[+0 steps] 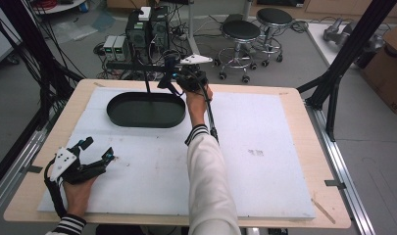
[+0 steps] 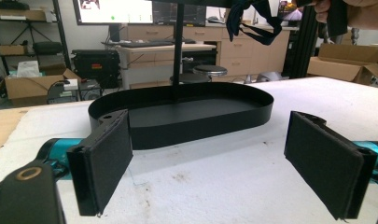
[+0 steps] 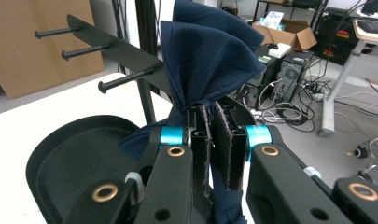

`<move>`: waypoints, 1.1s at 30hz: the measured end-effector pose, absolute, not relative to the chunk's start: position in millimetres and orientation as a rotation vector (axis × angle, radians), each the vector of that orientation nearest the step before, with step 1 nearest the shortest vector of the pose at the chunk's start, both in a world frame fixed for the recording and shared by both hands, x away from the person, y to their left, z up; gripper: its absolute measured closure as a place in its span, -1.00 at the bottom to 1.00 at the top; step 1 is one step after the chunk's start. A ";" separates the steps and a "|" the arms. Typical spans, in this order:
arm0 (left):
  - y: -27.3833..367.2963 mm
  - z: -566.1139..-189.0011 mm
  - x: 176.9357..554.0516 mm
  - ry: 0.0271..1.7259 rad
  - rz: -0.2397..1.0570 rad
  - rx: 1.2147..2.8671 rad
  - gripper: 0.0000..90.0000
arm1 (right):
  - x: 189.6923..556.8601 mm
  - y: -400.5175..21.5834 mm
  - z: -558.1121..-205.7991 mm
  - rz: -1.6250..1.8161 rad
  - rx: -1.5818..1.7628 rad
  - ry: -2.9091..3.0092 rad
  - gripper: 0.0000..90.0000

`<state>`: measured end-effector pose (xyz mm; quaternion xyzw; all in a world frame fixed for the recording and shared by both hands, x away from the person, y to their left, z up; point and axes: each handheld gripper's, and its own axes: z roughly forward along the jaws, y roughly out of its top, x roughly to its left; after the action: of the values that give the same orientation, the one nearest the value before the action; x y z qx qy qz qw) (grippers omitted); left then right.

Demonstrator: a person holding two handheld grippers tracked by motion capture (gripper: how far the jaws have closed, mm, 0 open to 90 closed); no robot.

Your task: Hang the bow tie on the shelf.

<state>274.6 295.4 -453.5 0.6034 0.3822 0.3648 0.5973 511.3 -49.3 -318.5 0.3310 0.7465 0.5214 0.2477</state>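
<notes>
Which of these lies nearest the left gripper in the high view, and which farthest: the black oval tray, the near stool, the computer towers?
1. Black oval tray, on the white mat, ahead of the left gripper.
2. Computer towers, on the floor beyond the table.
3. Near stool, beyond the table, to the right.

Two stools (image 1: 241, 32), computer towers (image 1: 147, 27), cardboard box (image 1: 389, 66)
</notes>
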 end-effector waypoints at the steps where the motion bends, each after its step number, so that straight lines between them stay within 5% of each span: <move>1: 295.3 -453.6 274.6 0.887 0.847 1.400 -0.66 | 511.5 -49.8 -318.7 1.421 0.902 2.033 0.88; 18: 295.2 -453.6 274.6 0.887 0.847 1.399 -0.66 | 511.7 -56.0 -319.9 1.330 0.900 2.052 0.77; 33: 295.1 -453.6 274.5 0.886 0.847 1.400 -0.66 | 510.0 -63.1 -319.7 1.244 0.910 2.112 0.32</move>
<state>274.5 295.1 -453.6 0.6032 0.3819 0.3651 0.5975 510.0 -63.1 -319.7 0.3359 0.7799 0.4594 0.2606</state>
